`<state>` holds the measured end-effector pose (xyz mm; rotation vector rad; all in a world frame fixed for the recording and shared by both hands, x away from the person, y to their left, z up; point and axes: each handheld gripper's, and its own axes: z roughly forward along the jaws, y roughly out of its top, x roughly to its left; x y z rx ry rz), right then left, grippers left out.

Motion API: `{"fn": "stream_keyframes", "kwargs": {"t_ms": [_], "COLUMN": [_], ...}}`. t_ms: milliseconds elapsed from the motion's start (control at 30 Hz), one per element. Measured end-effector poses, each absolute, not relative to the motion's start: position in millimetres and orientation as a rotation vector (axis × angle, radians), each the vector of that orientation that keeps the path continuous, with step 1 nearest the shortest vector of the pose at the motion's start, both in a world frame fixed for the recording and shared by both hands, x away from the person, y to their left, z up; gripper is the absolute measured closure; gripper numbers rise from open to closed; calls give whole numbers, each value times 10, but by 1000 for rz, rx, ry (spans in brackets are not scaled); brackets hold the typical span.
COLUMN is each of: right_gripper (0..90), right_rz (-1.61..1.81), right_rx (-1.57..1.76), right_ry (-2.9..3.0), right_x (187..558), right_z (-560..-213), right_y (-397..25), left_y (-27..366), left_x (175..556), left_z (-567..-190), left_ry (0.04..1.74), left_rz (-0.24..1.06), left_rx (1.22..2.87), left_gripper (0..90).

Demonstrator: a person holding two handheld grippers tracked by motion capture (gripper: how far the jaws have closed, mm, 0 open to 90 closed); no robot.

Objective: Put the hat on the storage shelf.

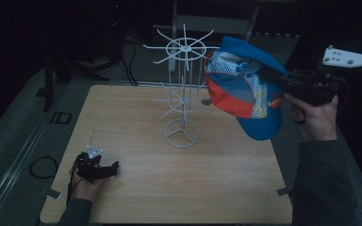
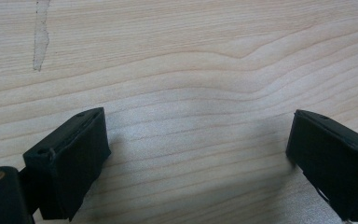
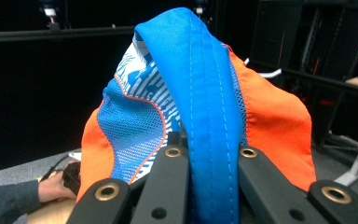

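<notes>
- Two grippers are in play, and we start at the near left: the left gripper (image 1: pixel 109 169) sits low on the wooden table (image 1: pixel 136 122), held by a hand (image 1: pixel 86 186) near the front edge.
- In the left gripper view its jaws stand wide apart with only bare wood grain between them (nothing is pinched); the left gripper (image 2: pixel 198 158) hangs close over the table (image 2: pixel 177 56).
- Moving right, we see a white wire rack (image 1: pixel 183 94) standing upright at the middle of the table, toward the far side, with spokes radiating from its top ring and a round base.
- Just right of the rack, a blue, orange and white cap (image 1: pixel 245 92) hangs in the air above the table's right part, its crown close to the top spokes; whether they touch, we cannot tell.
- At the far right, the right gripper (image 1: pixel 275 77) is pressed together on the cap's blue brim, held up by the right hand (image 1: pixel 313 115).
- In the right gripper view the cap (image 3: pixel 200 107) rises between the jaws of the right gripper (image 3: pixel 212 156), which pinch its blue strip.
</notes>
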<state>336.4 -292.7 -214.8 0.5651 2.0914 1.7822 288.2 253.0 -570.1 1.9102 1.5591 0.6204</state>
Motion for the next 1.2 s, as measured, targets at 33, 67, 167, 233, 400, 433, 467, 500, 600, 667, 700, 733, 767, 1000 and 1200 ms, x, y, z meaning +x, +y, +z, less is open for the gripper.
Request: {"fn": "stream_keyframes", "kwargs": {"t_ms": [33, 67, 167, 233, 400, 433, 467, 500, 600, 667, 700, 733, 767, 1000, 1200], "right_gripper": [885, 885, 885, 884, 882, 882, 882, 882, 881, 879, 877, 876, 874, 850, 796], "right_rz": [1782, 1781, 1784, 1776, 1734, 1719, 1719, 1717, 1691, 1654, 1647, 1640, 1635, 1583, 1559], "right_rx": [572, 584, 614, 616, 647, 658, 658, 664, 672, 681, 681, 683, 684, 705, 705], "right_ry": [2096, 2104, 2127, 2134, 2180, 2193, 2193, 2198, 2217, 2244, 2247, 2253, 2256, 2285, 2304], "right_x": [3381, 3413, 3481, 3490, 3526, 3543, 3543, 3549, 3565, 3584, 3592, 3598, 3606, 3638, 3654], "right_z": [-2179, -2244, -2393, -2418, -2571, -2615, -2615, -2630, -2672, -2723, -2736, -2748, -2761, -2855, -2914], "right_y": [-2915, -2895, -2872, -2867, -2838, -2827, -2827, -2819, -2784, -2720, -2705, -2692, -2680, -2626, -2600], "left_y": [2531, 2530, 2529, 2529, 2529, 2530, 2530, 2529, 2529, 2529, 2530, 2530, 2530, 2529, 2528], "left_x": [2881, 2881, 2881, 2881, 2880, 2880, 2880, 2879, 2879, 2879, 2879, 2879, 2879, 2879, 2879], "left_z": [-5701, -5702, -5702, -5702, -5703, -5702, -5702, -5702, -5702, -5702, -5702, -5702, -5702, -5702, -5703], "left_ry": [1558, 1559, 1559, 1559, 1559, 1559, 1559, 1559, 1559, 1558, 1558, 1558, 1558, 1558, 1559], "left_rz": [620, 621, 621, 621, 622, 621, 621, 621, 621, 621, 621, 621, 621, 620, 621], "left_rx": [1911, 1910, 1909, 1908, 1909, 1911, 1911, 1911, 1911, 1911, 1911, 1912, 1912, 1910, 1908], "left_gripper": [61, 61, 61, 61, 61, 61, 61, 61, 61, 61, 61, 61, 61, 61, 61]}}
